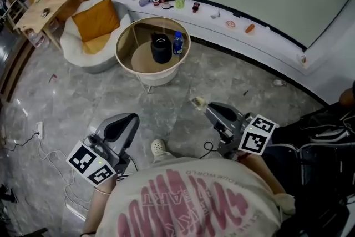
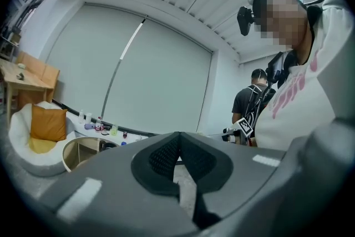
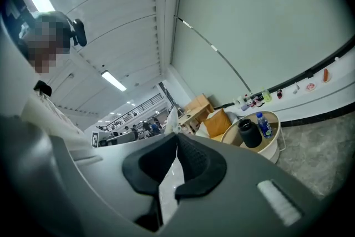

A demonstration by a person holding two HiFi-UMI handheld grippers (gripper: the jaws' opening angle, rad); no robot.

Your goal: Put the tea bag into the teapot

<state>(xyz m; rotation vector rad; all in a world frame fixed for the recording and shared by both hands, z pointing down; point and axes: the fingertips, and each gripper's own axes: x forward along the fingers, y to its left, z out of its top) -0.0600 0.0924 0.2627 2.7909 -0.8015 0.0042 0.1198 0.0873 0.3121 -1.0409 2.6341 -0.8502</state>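
A black teapot [image 1: 161,48] stands on a round, cream side table [image 1: 126,36] far ahead, next to a blue water bottle [image 1: 177,43]. My right gripper [image 1: 207,107] is shut on a pale tea bag [image 1: 198,101], held over the floor well short of the table. In the right gripper view the tea bag [image 3: 170,172] runs between the shut jaws of the right gripper [image 3: 176,139], with the teapot [image 3: 249,133] at the right. My left gripper [image 1: 131,119] is low on the left, and in its own view it [image 2: 178,141] is shut and holds nothing.
A white armchair [image 1: 75,44] with an orange cushion [image 1: 95,19] sits left of the table. A wooden desk [image 1: 47,8] stands at far left. Bottles and small items line the white ledge [image 1: 222,28] by the wall. Cables [image 1: 33,144] lie on the floor. Another person [image 2: 249,108] stands behind.
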